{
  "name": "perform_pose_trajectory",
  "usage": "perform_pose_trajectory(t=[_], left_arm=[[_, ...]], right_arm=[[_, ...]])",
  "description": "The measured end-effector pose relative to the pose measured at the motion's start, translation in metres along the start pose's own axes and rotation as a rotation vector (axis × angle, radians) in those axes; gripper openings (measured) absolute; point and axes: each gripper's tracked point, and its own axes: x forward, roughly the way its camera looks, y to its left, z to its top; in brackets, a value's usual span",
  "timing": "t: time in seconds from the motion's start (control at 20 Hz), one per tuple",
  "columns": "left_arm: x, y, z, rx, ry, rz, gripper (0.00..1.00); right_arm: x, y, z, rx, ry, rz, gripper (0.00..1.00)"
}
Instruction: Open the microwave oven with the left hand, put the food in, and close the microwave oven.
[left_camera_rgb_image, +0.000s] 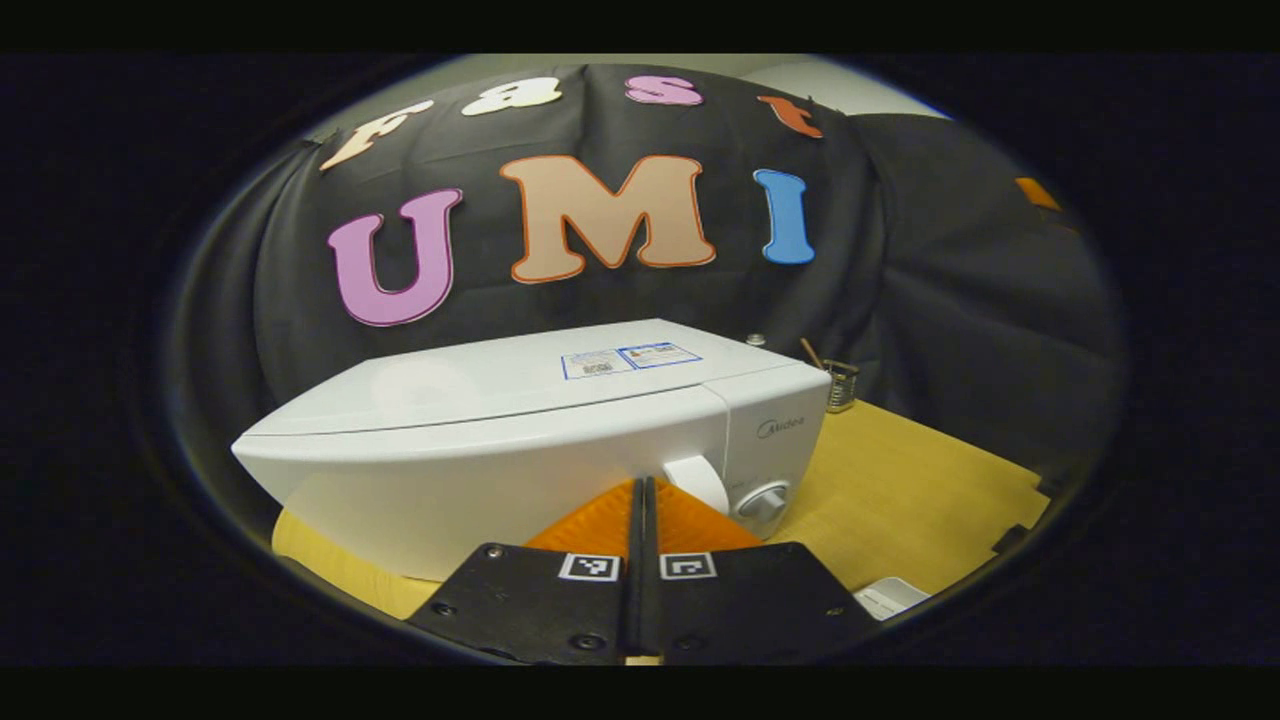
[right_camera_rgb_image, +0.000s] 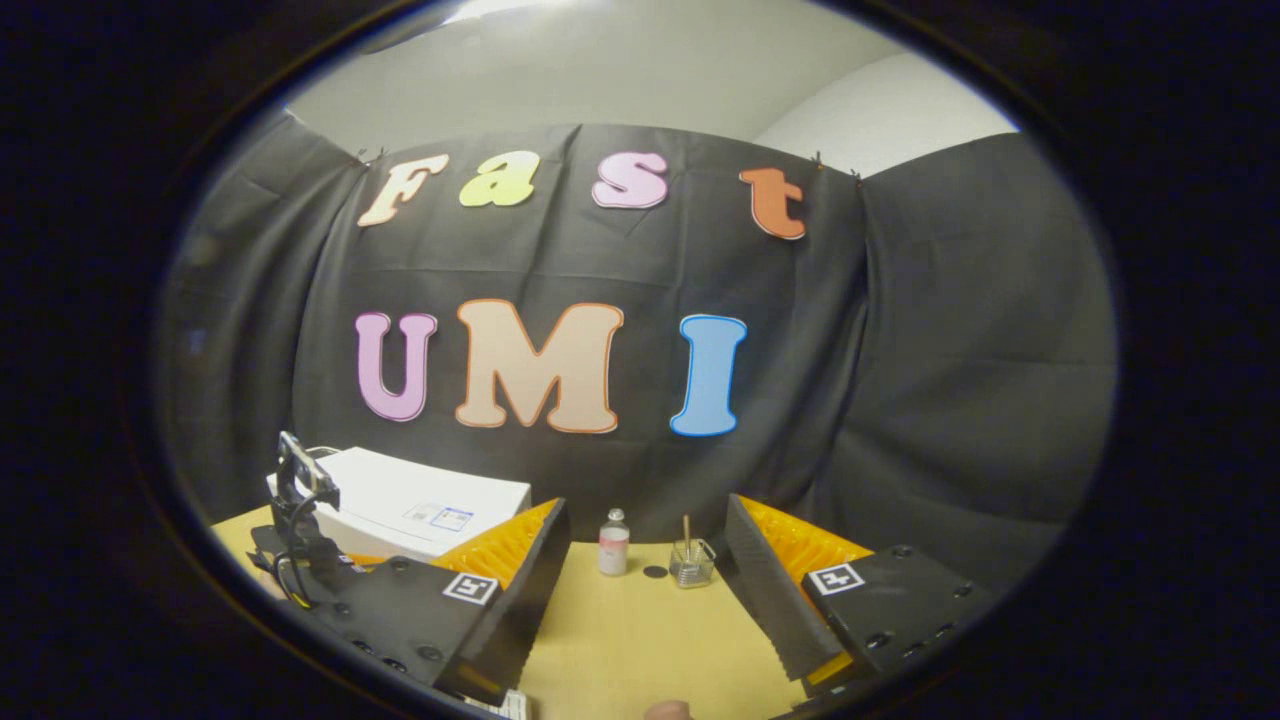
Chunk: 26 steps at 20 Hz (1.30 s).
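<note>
Microwave oven (left_camera_rgb_image: 520, 440), door shut, faces closed left tool (left_camera_rgb_image: 643, 490).

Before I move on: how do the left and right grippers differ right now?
The left gripper has its fingers pressed together, empty; the right gripper has its fingers spread wide, also empty. The left gripper sits close in front of the closed microwave oven, near its door handle; the right gripper points over the bare wooden table toward a small bottle and a glass jar.

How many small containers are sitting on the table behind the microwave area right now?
2: a small bottle and, to its right, a clear glass with a stick in it, both near the cloth wall. The microwave may hide others.
</note>
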Motion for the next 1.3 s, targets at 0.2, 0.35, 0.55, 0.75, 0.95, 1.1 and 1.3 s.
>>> perform_pose_trajectory(t=[0.2, 0.35, 0.55, 0.75, 0.95, 1.1, 1.3], left_arm=[[-0.013, -0.005, 0.001, 0.003, 0.015, 0.002, 0.01], [-0.047, -0.006, 0.009, -0.021, -0.005, 0.003, 0.01], [-0.103, 0.013, 0.038, -0.058, -0.059, 0.041, 0.00], [-0.156, 0.036, 0.086, -0.127, -0.165, 0.084, 0.01], [-0.197, 0.063, 0.129, -0.111, -0.258, 0.143, 0.00], [-0.220, 0.072, 0.153, -0.134, -0.314, 0.167, 0.00], [-0.247, 0.084, 0.172, -0.107, -0.391, 0.221, 0.00]], right_arm=[[-0.002, 0.003, 0.002, 0.035, 0.010, 0.028, 0.96], [-0.011, 0.020, -0.008, 0.046, 0.045, 0.075, 0.96], [-0.016, 0.038, -0.010, 0.051, 0.048, 0.121, 0.96], [-0.023, 0.059, -0.004, 0.065, 0.036, 0.167, 0.87], [-0.029, 0.075, 0.007, 0.048, 0.010, 0.201, 0.87], [-0.032, 0.084, 0.011, 0.025, -0.005, 0.216, 0.87], [-0.037, 0.099, 0.024, 0.010, -0.038, 0.244, 0.87]])
